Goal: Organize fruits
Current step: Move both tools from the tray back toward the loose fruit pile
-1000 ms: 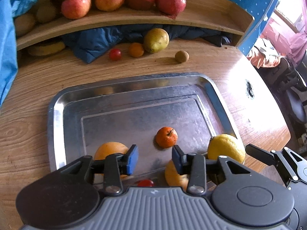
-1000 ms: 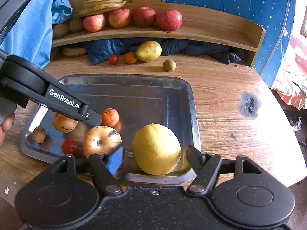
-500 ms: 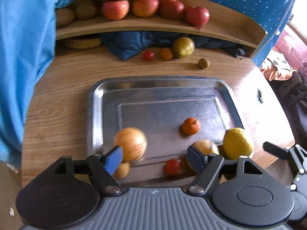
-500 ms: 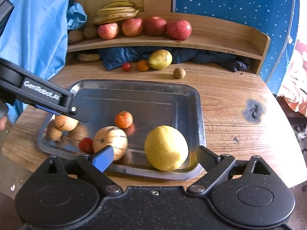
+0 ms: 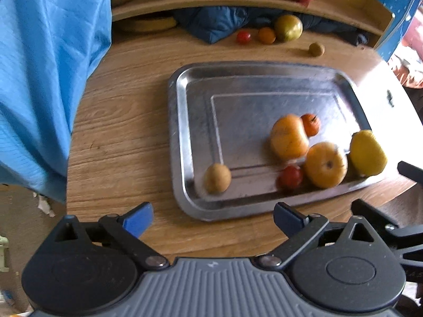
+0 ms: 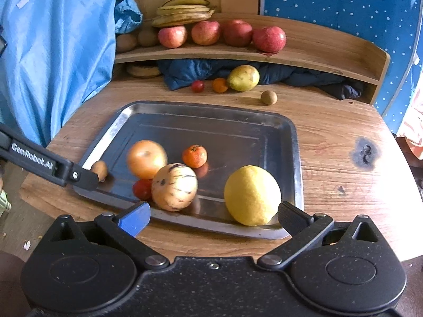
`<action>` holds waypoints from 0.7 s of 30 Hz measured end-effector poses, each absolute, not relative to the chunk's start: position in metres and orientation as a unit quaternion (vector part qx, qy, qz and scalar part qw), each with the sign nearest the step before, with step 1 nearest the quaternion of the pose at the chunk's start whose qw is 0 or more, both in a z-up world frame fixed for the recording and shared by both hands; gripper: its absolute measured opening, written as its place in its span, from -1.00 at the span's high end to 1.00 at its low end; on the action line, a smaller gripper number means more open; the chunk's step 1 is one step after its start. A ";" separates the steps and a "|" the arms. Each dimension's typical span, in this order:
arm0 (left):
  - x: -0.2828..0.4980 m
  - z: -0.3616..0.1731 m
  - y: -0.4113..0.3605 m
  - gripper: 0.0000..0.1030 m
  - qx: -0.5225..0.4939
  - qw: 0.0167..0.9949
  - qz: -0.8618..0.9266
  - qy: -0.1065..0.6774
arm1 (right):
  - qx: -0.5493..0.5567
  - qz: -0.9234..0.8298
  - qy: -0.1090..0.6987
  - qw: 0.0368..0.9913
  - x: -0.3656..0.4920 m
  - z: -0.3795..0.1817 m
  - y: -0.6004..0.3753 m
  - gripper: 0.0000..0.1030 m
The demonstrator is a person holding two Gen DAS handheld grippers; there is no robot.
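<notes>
Now 6 round fruits sit blurred in the dented, shiny metal tray (image 6: 294, 142).

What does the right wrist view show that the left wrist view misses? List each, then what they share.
Only the right wrist view: bananas atop the shelf, the pepino melon's purple streaks, and the left gripper's arm reaching in.
Only the left wrist view: bare floor at the lower left, beside the table.
Both: the metal tray holding a lemon, a mandarin and a cherry tomato; the row of red apples; a blue cloth; both grippers opening, holding nothing.
</notes>
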State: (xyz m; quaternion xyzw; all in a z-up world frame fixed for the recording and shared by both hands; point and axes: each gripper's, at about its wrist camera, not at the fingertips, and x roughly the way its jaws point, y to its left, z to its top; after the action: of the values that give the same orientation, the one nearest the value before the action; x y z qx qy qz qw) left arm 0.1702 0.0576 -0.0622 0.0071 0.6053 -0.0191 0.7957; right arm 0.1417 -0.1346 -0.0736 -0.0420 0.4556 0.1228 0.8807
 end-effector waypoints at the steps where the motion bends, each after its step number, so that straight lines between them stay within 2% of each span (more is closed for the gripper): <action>1: 0.170 -0.062 0.057 -0.95 0.012 0.794 -0.016 0.607 | -0.042 0.125 0.456 0.880 0.141 -0.073 -0.134 -0.99; 21: 0.178 -0.051 0.045 -0.99 0.046 0.794 -0.002 0.607 | -0.028 0.142 0.445 0.883 0.142 -0.064 -0.138 -0.99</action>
State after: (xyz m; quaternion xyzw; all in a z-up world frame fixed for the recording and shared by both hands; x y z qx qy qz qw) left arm 0.1785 0.0451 -0.0510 0.0464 0.6065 -0.0023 0.7937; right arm 0.1423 -0.1379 -0.0636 -0.0284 0.4454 0.1424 0.8834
